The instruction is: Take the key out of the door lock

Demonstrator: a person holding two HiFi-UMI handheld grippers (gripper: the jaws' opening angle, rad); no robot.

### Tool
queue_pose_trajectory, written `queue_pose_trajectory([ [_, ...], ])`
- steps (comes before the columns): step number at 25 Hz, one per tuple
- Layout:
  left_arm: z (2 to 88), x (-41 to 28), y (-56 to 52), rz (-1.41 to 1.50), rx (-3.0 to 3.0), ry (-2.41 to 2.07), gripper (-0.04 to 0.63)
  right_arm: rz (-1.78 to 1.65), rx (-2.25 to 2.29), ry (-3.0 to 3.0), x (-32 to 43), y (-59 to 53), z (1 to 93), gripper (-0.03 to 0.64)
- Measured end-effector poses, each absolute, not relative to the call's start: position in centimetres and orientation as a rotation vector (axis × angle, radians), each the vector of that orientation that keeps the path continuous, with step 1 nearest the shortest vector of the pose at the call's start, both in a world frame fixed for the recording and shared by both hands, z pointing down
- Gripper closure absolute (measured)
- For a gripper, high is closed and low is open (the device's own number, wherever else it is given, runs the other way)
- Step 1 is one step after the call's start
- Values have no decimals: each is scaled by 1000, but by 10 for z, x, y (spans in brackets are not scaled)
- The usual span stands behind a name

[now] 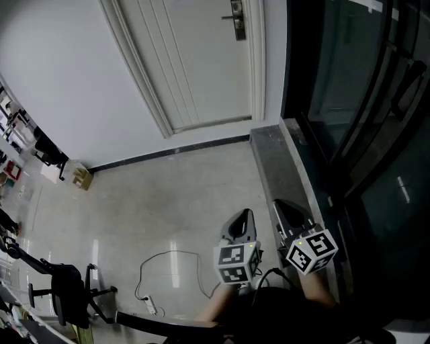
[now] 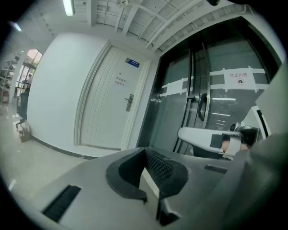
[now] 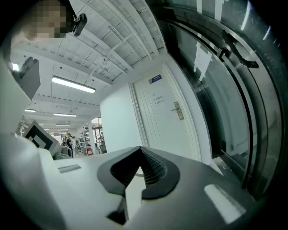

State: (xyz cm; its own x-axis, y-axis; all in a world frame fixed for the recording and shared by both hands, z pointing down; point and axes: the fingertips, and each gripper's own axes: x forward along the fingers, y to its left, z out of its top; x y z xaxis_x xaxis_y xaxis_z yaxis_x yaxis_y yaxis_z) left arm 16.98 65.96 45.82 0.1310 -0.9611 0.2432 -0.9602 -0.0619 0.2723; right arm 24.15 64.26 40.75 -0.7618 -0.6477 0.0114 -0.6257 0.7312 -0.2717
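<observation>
claws both pressed together on nothing: left claw (image 2: 145,152) and right claw (image 3: 140,150), held low at six o'clock. door lock (image 1: 237,20) sits well apart at twelve o'clock, key too small to see. approach, grasp and pull all seem left.
</observation>
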Motion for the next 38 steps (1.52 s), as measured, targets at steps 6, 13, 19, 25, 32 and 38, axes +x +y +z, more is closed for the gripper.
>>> queue_pose_trajectory([
  [6, 458, 170, 659, -3, 2056, -1854, 595, -363, -1048, 2879, 241, 643, 411, 617],
  [13, 458, 172, 657, -1, 2065, -1842, 595, -366, -1056, 2876, 241, 641, 410, 617],
  [19, 459, 166, 659, 1, 2053, -1845, 595, -392, -1059, 2874, 238, 639, 414, 617],
  [25, 463, 140, 663, 3, 2029, -1847, 595, -425, -1103, 2858, 225, 634, 420, 617],
  [32, 481, 114, 657, -4, 1988, -1837, 595, -444, -1187, 2838, 213, 623, 434, 617],
  [38, 491, 104, 624, -2, 1973, -1822, 595, -479, -1223, 2841, 207, 589, 447, 617],
])
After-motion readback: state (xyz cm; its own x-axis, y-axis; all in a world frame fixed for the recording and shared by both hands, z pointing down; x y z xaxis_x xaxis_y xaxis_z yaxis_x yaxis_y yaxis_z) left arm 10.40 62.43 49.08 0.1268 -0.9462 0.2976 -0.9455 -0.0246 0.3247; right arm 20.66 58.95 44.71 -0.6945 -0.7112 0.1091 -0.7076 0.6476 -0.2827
